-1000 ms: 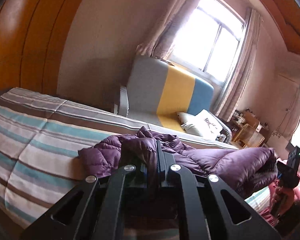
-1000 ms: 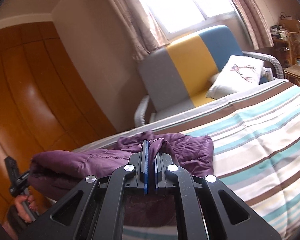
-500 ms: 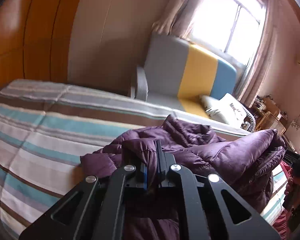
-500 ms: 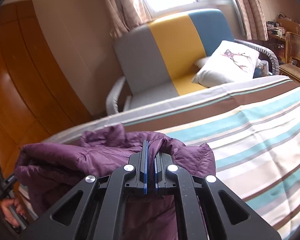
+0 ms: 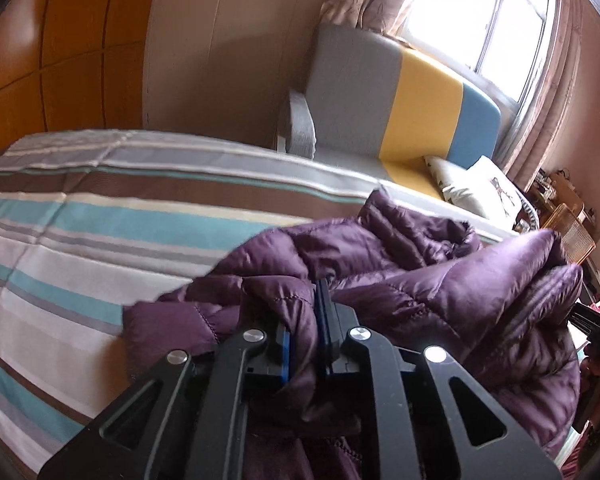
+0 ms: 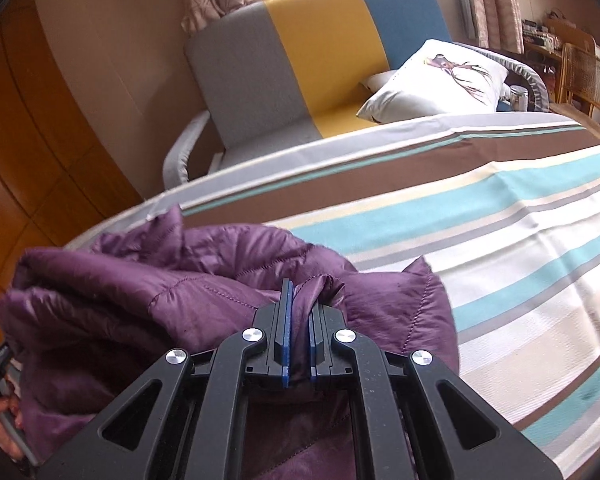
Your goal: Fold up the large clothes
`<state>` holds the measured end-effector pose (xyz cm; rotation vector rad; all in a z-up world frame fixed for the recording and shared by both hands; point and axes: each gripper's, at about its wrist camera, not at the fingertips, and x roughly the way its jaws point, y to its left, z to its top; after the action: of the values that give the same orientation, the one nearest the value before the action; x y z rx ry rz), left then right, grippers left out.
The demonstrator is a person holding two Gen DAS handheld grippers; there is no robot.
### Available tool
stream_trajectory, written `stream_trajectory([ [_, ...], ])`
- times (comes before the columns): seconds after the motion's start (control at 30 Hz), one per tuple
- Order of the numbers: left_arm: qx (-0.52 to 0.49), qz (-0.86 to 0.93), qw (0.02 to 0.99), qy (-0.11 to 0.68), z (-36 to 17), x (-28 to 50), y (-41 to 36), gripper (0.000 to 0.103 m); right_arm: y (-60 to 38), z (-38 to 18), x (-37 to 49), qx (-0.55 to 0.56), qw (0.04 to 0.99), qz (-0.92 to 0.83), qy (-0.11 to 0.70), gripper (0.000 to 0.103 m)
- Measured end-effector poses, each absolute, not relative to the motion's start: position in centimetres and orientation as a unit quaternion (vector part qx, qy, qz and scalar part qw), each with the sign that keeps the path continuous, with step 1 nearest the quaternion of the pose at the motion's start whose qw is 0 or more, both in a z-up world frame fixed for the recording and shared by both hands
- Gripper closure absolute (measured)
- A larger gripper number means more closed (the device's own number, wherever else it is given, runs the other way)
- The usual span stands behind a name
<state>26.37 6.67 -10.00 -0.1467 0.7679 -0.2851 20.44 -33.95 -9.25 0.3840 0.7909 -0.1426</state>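
The left claw [image 5: 303, 328] has a fold of the purple coat [image 5: 440, 292] between its blue pads, but the jaws are opening, so the pinch is slackening; cloth fills the gap and seems only loosely touched. The right claw [image 6: 298, 332] is clamped tight on another pinch of the coat [image 6: 140, 292], the cloth squeezed thin between its pads.

The two grips sit at opposite ends of one edge. That would be why the coat is held so: with both ends of an edge taken, the whole width can be carried over and laid flat as one fold. The coat lies bunched on the near part of the striped bed [image 5: 80, 240], its quilted bulk heaped between the claws and its far hem just short of the bed's far edge. In the right wrist view it fills the near left; bare bedcover [image 6: 500, 240] stretches to the right.

Beyond the bed, a grey, yellow and blue sofa [image 6: 320, 60] stands under the window, with a white cushion [image 6: 440, 80] on its seat. Orange wood panelling covers the wall on the left.

My reading is that the fold has been brought down onto the bed and the left claw is letting go first. The puffy filling may spring back once freed, so the fold may want pressing flat. How neatly the layers beneath lie cannot be told.
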Motion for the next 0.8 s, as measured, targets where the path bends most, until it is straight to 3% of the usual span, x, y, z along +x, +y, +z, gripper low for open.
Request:
stream_trajectory([
  [0.2,-0.091,-0.153,0.906,0.384,-10.8,26.7,6.9,0.083,-33.6,-10.3,20.8,0.180,0.904,-0.071,0.381,0.098],
  [0.33,-0.144,-0.163,0.896,0.387,-9.9,26.8,8.3,0.069,-35.2,-9.5,20.5,0.235,0.895,-0.051,0.375,0.095],
  [0.47,-0.152,-0.160,0.900,0.377,-8.4,26.5,8.5,0.062,-36.2,-7.9,20.1,0.270,0.894,-0.039,0.354,0.095],
  [0.5,-0.149,-0.159,0.903,0.370,-7.8,26.4,8.6,0.056,-36.3,-7.4,20.0,0.269,0.895,-0.037,0.354,0.095],
  [0.57,-0.142,-0.145,0.914,0.352,-6.8,26.1,8.8,0.031,-36.2,-6.6,20.0,0.263,0.897,-0.033,0.353,0.086],
  [0.6,-0.134,-0.122,0.926,0.332,-5.9,25.8,9.2,0.020,-36.1,-6.3,19.9,0.265,0.898,-0.030,0.351,0.067],
  [0.63,-0.132,-0.114,0.930,0.323,-5.4,25.8,9.5,0.019,-36.2,-6.0,19.7,0.268,0.898,-0.032,0.346,0.047],
  [0.8,-0.142,-0.082,0.935,0.314,-4.1,25.4,11.0,0.019,-36.9,-4.5,18.5,0.269,0.907,-0.047,0.321,0.043],
])
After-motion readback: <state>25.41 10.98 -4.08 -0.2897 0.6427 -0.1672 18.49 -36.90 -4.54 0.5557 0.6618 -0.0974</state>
